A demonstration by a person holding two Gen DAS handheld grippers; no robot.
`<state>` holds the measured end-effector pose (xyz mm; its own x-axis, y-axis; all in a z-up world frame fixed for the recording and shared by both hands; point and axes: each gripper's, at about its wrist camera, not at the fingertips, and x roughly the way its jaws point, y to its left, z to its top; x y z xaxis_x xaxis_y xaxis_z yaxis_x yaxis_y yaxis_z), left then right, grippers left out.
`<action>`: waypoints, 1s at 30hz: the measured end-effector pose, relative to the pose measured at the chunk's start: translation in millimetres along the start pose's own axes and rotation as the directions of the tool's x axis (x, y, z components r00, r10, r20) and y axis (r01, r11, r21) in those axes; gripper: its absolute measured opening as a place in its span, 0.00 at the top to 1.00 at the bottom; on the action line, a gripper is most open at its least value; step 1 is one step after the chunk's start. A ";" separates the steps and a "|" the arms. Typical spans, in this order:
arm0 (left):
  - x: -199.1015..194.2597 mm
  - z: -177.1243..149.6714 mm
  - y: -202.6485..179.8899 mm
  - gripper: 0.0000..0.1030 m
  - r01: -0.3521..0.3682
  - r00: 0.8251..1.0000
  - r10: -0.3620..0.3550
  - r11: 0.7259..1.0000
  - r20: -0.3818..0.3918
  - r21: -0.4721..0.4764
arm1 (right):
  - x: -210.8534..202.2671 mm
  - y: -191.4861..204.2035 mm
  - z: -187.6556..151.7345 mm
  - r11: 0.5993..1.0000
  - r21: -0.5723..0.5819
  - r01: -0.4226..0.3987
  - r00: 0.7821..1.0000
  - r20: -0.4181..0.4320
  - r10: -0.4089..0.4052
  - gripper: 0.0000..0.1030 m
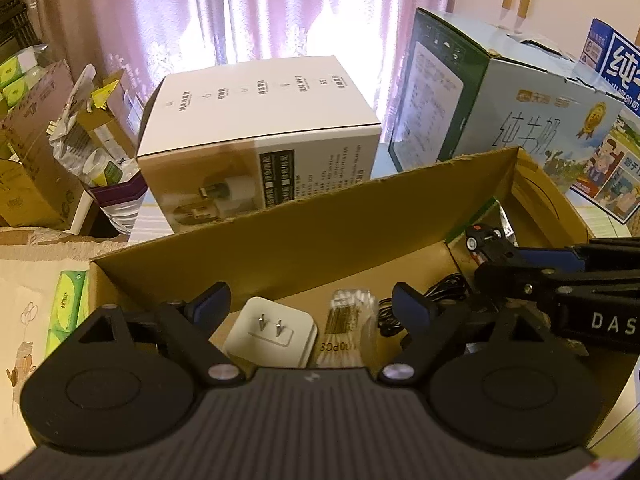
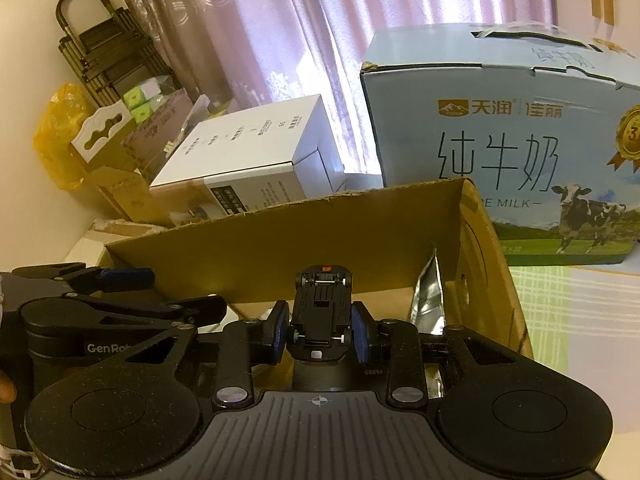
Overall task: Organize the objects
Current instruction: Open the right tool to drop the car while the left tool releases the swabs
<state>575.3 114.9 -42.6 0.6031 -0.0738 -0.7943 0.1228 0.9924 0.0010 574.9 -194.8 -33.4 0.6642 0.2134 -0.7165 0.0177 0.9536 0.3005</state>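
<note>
The surface carried an open carton; behind the carton stood a white box and a milk case.

Black left tool and right tool, blue pads, silver screws

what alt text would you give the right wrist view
The right gripper clamps a small black toy car, underside facing the camera, over an open brown cardboard box. The open left gripper reaches in from the left; a blue milk carton stands behind.
</note>
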 end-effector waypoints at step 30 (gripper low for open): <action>-76.2 -29.2 9.9 0.01 0.009 0.993 -0.006 1.000 0.120 -0.029 | -86.3 9.1 -40.0 0.999 0.033 0.031 0.992 0.121 -0.035 0.26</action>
<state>507.6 133.2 0.3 0.6925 -0.0910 -0.7157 0.1060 0.9941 -0.0239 487.9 -196.0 6.0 0.7489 0.1526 -0.6449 0.0628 0.9524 0.2983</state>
